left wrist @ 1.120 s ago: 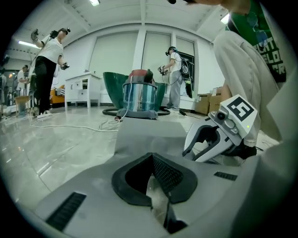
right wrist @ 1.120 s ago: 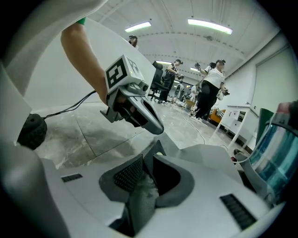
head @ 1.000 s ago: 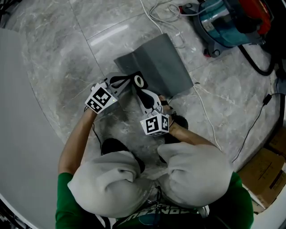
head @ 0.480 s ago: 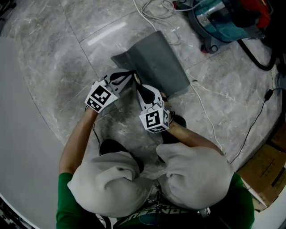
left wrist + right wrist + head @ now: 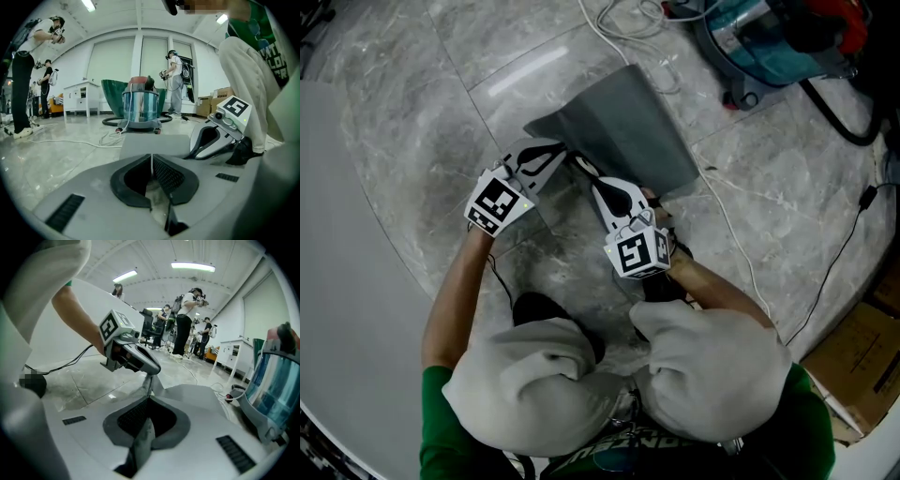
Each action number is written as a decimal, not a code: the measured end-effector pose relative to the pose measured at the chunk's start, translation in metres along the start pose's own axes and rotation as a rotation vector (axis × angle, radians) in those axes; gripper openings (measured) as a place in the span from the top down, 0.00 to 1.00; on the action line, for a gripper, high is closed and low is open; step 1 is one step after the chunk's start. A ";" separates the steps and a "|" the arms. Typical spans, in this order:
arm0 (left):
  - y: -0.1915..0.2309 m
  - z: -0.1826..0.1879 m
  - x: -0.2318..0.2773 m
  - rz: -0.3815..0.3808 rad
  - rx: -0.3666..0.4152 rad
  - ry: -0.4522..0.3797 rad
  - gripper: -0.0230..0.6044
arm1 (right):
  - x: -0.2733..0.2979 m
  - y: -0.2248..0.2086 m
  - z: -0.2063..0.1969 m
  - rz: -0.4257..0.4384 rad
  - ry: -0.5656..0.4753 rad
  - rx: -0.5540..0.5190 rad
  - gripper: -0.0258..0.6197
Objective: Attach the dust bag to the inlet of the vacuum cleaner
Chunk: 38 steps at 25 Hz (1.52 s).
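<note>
Dust bag point(image 5: 623, 131), one, in two hand-held grippers point(image 5: 555, 150) point(image 5: 579, 163); right's jaws closing.

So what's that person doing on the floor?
A crouching person works a gripper in each hand. The left gripper pinches the near edge of the grey dust bag on the floor, and the right gripper is closing its jaws on that edge beside it. The vacuum cleaner stands apart, bag not attached.

I see ceiling strips point(image 5: 193, 266) glaring on the glossy floor point(image 5: 523, 73). Tool views warp toward dark corners.
</note>
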State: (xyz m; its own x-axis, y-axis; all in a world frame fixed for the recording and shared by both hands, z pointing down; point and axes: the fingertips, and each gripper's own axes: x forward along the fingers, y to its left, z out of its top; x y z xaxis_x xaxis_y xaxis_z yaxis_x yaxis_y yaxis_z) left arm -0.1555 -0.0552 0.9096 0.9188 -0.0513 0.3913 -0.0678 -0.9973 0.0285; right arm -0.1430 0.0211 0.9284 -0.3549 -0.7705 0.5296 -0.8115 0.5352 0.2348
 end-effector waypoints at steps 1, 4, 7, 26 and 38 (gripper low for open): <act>0.004 0.007 -0.003 0.007 0.005 -0.013 0.96 | -0.004 0.000 0.004 0.022 -0.017 -0.015 0.94; 0.016 0.037 -0.011 0.013 0.028 -0.065 0.96 | -0.015 -0.003 0.018 0.099 -0.068 -0.043 0.94; 0.022 0.072 -0.016 -0.012 0.102 -0.090 0.96 | -0.027 -0.012 0.032 0.155 -0.111 -0.060 0.94; -0.034 0.125 0.013 -0.285 0.204 -0.014 0.96 | -0.104 -0.097 0.079 0.090 -0.210 -0.081 0.94; -0.035 0.148 0.026 -0.348 0.322 0.035 0.89 | -0.117 -0.116 0.093 0.144 -0.199 -0.146 0.94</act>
State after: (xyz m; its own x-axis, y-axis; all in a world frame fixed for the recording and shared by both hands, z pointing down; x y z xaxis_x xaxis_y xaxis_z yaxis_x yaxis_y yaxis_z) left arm -0.0721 -0.0295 0.7827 0.8517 0.2853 0.4395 0.3709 -0.9208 -0.1210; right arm -0.0505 0.0172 0.7627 -0.5572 -0.7284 0.3987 -0.6761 0.6767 0.2914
